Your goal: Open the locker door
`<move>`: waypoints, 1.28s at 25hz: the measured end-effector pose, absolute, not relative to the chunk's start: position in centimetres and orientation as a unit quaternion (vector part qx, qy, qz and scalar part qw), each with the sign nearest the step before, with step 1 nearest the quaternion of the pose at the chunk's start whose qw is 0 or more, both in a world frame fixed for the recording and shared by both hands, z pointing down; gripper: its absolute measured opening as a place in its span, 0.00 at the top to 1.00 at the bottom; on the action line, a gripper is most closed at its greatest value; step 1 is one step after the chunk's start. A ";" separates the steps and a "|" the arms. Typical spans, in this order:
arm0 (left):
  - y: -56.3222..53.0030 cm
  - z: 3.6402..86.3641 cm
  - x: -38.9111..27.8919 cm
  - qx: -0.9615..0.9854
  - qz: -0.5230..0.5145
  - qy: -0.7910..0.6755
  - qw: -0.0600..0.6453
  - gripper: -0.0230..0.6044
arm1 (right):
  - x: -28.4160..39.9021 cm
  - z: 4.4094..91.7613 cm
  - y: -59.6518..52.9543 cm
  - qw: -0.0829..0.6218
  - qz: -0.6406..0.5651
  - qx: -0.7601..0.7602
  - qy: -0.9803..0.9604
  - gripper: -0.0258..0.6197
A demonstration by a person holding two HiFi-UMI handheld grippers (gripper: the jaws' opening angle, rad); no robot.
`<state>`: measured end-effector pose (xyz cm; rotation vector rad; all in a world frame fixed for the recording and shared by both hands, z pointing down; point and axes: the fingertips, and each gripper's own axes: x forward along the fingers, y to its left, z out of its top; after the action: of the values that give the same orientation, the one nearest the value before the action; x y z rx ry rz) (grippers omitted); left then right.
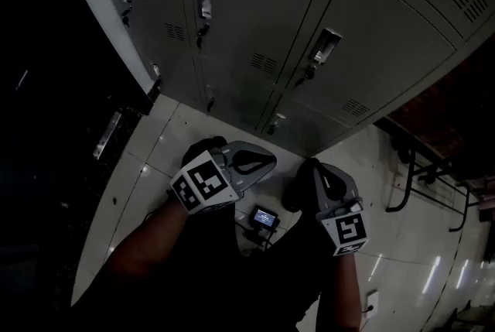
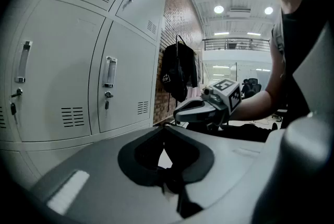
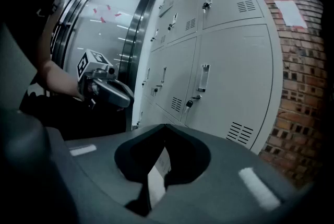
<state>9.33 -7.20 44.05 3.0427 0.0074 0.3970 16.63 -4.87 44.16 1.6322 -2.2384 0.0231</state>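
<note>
The left tongs are held low over the glossy tiled floor, their tips pressed together with nothing between them. Ahead of them and a little to their left stands the bank of grey lockers, every door in sight shut (keys hang from some of the locks). The locker door in the end column, with its upright handle, lies ahead of both tongs and well apart from them; neither touches it. Below and between the two tongs a small screened device sits on the floor. The right tongs are held near the left pair at about the same height, likewise closed on nothing. Beyond the right tongs, past the last locker, runs a brick wall, on which a black bag hangs.
</note>
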 end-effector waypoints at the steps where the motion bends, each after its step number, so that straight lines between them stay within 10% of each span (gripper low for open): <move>1: -7.2 44.1 9.3 0.991 0.129 0.004 0.036 0.94 | 16.3 44.3 -5.3 0.188 0.004 0.578 -0.795 0.96; 14: -7.2 44.1 9.0 0.991 0.127 0.012 0.040 0.94 | 17.1 44.3 -12.0 0.235 -0.001 0.587 -0.775 0.89; 32: -7.2 44.0 9.0 0.991 0.125 0.015 0.043 0.94 | 20.5 43.6 -24.7 0.605 -0.251 0.517 -0.551 0.80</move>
<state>9.04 -7.25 44.02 3.0319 0.0453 0.3836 20.54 -24.71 43.61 1.1962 -1.2734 -0.5802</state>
